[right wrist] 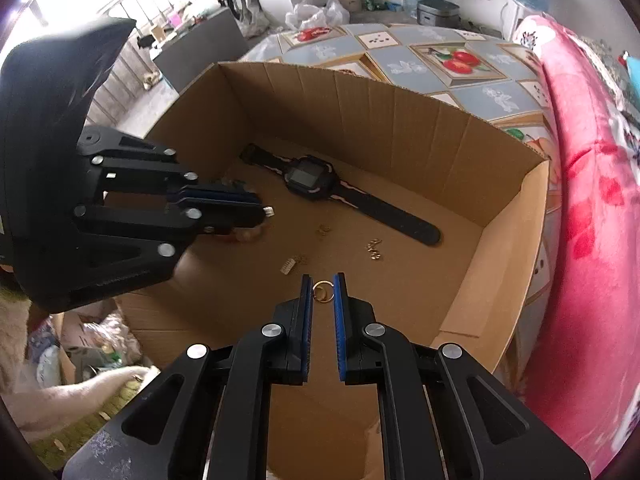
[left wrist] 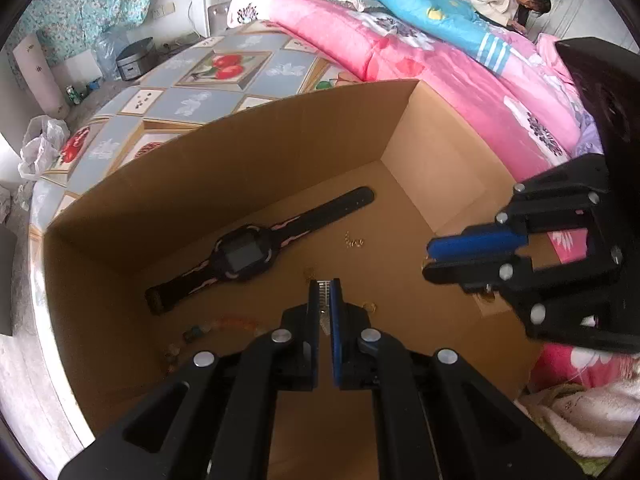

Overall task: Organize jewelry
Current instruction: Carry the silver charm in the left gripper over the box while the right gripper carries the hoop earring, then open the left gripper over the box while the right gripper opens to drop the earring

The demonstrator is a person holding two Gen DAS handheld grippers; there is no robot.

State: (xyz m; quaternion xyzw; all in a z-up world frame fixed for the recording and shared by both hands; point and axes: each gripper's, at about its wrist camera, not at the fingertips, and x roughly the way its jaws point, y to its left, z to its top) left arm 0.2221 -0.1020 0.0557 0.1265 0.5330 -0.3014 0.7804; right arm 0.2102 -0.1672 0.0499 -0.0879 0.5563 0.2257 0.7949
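Bedroom clutter rings an open cardboard box set on a fruit-patterned cloth, pink quilt at upper right; no writing can be read. Left of centre on the box floor lies a black watch. At bottom centre the left gripper points steeply down, jaws clamped on a small silver ribbed piece. From the right edge the right gripper also tilts down, jaws nearly together, gold rings showing between its tips
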